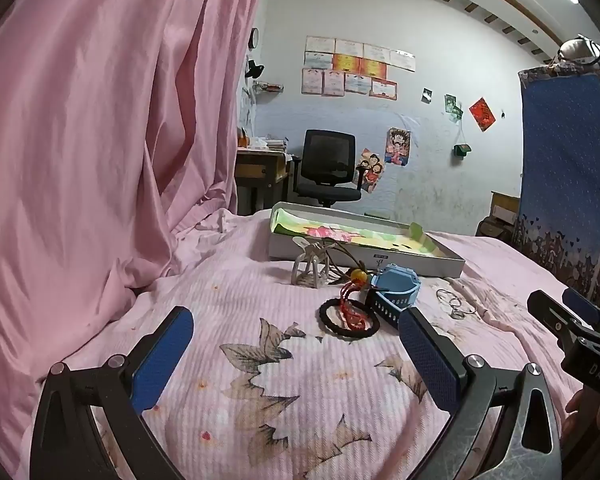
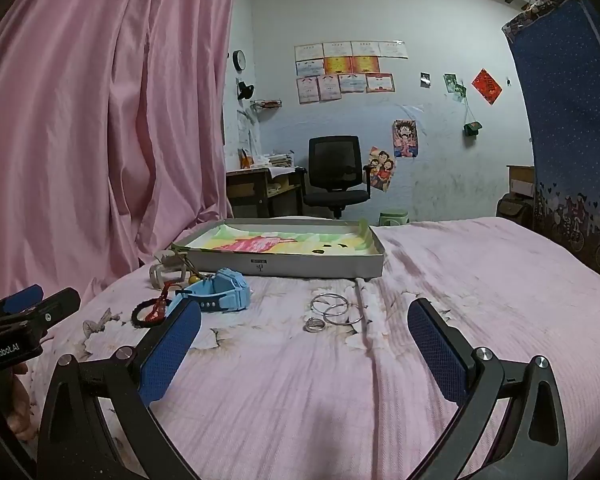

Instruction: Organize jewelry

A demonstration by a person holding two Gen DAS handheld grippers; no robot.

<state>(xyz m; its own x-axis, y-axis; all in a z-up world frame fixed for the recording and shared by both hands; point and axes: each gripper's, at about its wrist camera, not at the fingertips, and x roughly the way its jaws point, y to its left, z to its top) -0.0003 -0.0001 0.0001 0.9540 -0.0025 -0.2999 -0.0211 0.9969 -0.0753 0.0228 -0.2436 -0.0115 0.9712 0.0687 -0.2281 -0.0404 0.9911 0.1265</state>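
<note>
1. You are holding both tools over the pink floral bedspread (image 2: 440, 280), and nothing is picked up yet: the left gripper (image 1: 296, 344) and the right gripper (image 2: 304, 340) are each hanging with the jaws spread wide and empty.
2. You are looking at the jewelry lying loose on the bed, just near of the shallow grey cardboard box with a colourful drawing lining its floor (image 2: 300, 268), which looks like the place to put it.
3. On the right, two thin silver hoop bangles (image 2: 336, 308) are overlapping, with a small silver ring (image 2: 314, 325) touching their near edge; these are lying straight ahead of your right jaws.
4. On the left, a light blue plastic watch (image 1: 392, 288) is sitting beside a black braided bracelet (image 1: 348, 318) with a red knotted cord charm (image 1: 350, 304) lying across it; a pale openwork bangle (image 1: 310, 268) is standing just behind, near the box wall.
5. By my reading you are opening the first pick. It calls for lowering the right jaws around the ring or hoops and closing gently, as thin metal on soft cloth is likely to slip.
</note>
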